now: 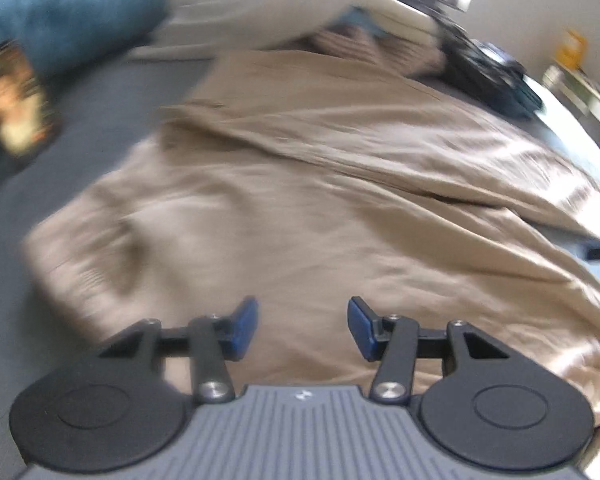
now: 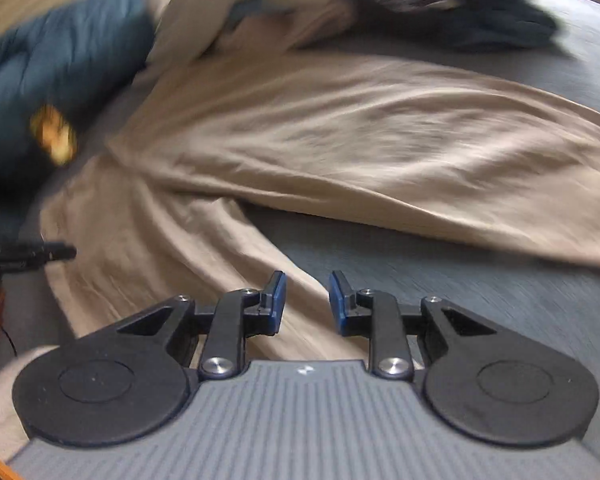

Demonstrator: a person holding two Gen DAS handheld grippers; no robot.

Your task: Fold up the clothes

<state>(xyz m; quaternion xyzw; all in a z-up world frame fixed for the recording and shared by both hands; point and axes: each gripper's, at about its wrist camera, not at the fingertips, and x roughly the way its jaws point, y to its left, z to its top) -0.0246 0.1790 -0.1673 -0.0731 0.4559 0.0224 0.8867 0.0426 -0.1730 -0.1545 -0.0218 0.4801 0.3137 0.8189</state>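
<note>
A tan garment (image 1: 320, 184), most likely a pair of trousers, lies spread and wrinkled on a grey bed surface (image 1: 100, 120). It appears as two long panels that meet toward the far end of the bed and splay apart toward the near edge. A strip of bare grey shows between them in the right wrist view. Both pictures are smeared by motion, so seams and hems cannot be made out.

The left gripper (image 1: 302, 328) hangs above the nearer panel, angled downward. Its blue-padded fingers (image 1: 244, 328) stand moderately apart with only cloth visible below them and nothing between them. The garment's long axis runs away from these fingers toward the far end.

The right gripper (image 2: 307, 304) also tilts downward. Its fingers stand narrowly apart, holding nothing. It sits over the near edge of one panel, just where tan cloth gives way to bare grey. The other panel stretches across the view beyond it.

By this reading, neither gripper has a grasp, and the near ends of the panels are the closest cloth to both. The left gripper seems more squarely over fabric.

Around the garment, a blue quilted cover (image 1: 60, 12) is bunched at the far left of the bed. A pale cloth (image 1: 268, 4) and a dark heap of clothing (image 2: 460, 8) lie at the far end beyond it.
</note>
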